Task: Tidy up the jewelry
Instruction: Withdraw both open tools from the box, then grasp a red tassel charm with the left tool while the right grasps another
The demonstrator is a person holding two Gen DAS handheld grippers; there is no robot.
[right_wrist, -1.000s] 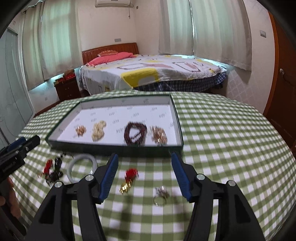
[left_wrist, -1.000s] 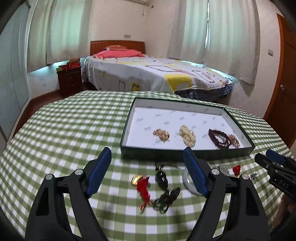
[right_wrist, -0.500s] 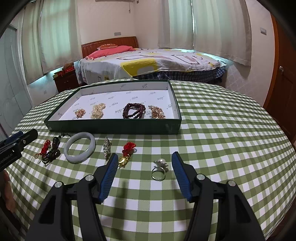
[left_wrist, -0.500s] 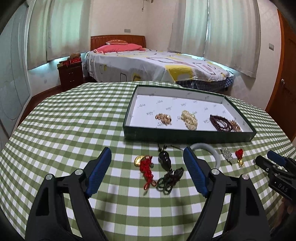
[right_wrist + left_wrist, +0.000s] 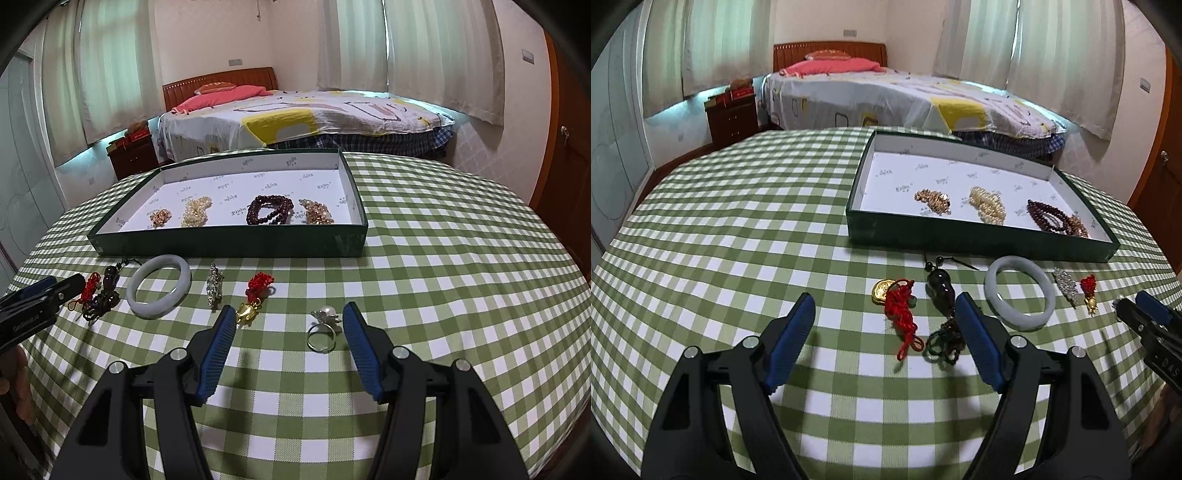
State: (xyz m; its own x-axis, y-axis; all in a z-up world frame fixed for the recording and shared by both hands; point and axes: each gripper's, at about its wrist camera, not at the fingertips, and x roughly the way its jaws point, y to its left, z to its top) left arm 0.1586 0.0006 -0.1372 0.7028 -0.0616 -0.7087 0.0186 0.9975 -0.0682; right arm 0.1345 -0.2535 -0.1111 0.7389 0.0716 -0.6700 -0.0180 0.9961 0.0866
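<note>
A dark green tray (image 5: pixel 979 243) with a white lining holds several bead bracelets. In front of it on the checked cloth lie a gold ingot with a red knot (image 5: pixel 899 306), a dark pendant on a cord (image 5: pixel 940 290), a pale jade bangle (image 5: pixel 1019 295), a rhinestone brooch (image 5: pixel 1065 284) and a red-tasselled gold charm (image 5: pixel 253 299). My left gripper (image 5: pixel 884 301) hovers over the red knot and pendant; its jaws are closing slightly with nothing pressed between them. My right gripper (image 5: pixel 290 310) hangs open above the cloth, with a pearl ring (image 5: pixel 322 328) by its right finger.
The round table (image 5: pixel 461 258) drops away at its edges on all sides. Behind it stand a bed (image 5: pixel 905 96), a wooden nightstand (image 5: pixel 731 118) and curtained windows. A brown door (image 5: pixel 569 155) is at the right. A hand (image 5: pixel 18 373) shows at the left edge.
Both grippers have sunk toward the table and tipped downward; the tray and loose jewelry now sit higher in both views. The ring now lies level with the right fingertips.
</note>
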